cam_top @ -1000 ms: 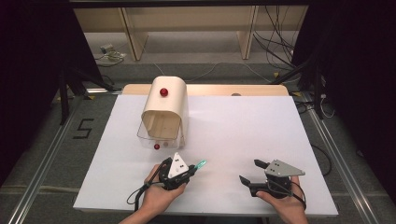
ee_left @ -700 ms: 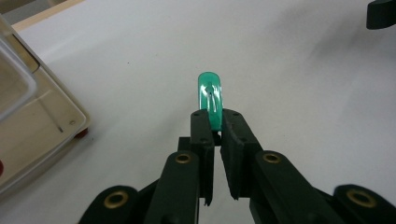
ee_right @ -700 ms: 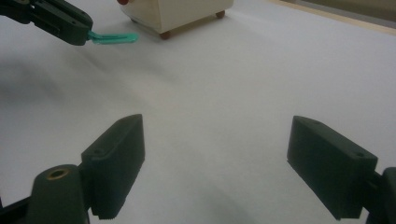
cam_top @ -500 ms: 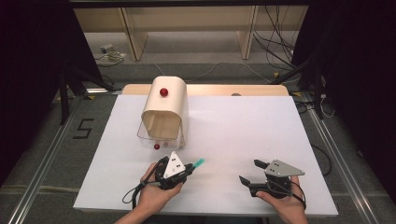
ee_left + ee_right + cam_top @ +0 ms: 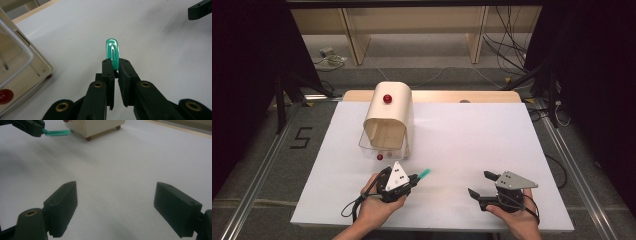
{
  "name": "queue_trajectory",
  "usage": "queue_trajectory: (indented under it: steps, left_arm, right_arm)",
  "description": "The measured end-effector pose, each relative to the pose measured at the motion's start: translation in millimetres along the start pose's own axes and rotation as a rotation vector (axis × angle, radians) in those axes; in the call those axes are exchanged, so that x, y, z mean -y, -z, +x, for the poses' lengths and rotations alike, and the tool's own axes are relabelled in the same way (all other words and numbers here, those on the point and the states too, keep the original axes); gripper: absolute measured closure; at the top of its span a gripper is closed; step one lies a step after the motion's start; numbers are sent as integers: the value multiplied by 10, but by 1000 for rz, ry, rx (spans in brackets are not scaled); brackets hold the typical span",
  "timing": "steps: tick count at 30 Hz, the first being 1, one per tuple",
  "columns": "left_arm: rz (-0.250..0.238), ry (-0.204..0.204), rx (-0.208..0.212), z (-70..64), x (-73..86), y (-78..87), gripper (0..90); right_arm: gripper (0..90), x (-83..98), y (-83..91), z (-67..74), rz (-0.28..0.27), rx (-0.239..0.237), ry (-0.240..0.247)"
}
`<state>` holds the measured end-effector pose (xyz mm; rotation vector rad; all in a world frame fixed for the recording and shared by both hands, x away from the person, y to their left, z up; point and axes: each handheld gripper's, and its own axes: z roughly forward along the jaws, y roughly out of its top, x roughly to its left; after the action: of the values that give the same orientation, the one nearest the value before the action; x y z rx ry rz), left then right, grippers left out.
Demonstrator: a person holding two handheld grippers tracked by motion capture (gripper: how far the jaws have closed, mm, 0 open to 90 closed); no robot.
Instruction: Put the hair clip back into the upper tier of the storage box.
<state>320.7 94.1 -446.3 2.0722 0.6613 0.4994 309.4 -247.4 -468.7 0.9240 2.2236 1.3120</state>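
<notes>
Green clip pinched in the left gripper, right gripper idle.

Nearest, at the table's (image 5: 452, 150) front edge: right gripper (image 5: 485, 184) held low over the white surface, jaws spread wide apart with nothing between them. Just to its left, left gripper (image 5: 114, 65) clamped tight on a green clip (image 5: 113, 51), clip tip poking out past the jaws above bare table. Farther back, just beyond the left gripper, a cream box (image 5: 388, 117) with a red knob (image 5: 387, 98) on top, standing by the far edge.

- A white rectangular surface (image 5: 472, 150) on grey carpet floor (image 5: 257, 165).
- Pale wooden shelving legs (image 5: 354, 37) stand behind it.
- Black cables (image 5: 512, 35) trail beside dark curtains (image 5: 597, 75).
- A black numeral "5" (image 5: 299, 137) marks the floor.
</notes>
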Motion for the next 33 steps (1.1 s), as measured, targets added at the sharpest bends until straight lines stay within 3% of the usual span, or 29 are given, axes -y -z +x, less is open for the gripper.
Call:
queue_trajectory:
  steps: [33]
  left_arm:
    - [-22, 6, -12, 97, -106, 87, 831]
  right_arm:
    - [200, -1, -3, 6, 2, -1, -4]
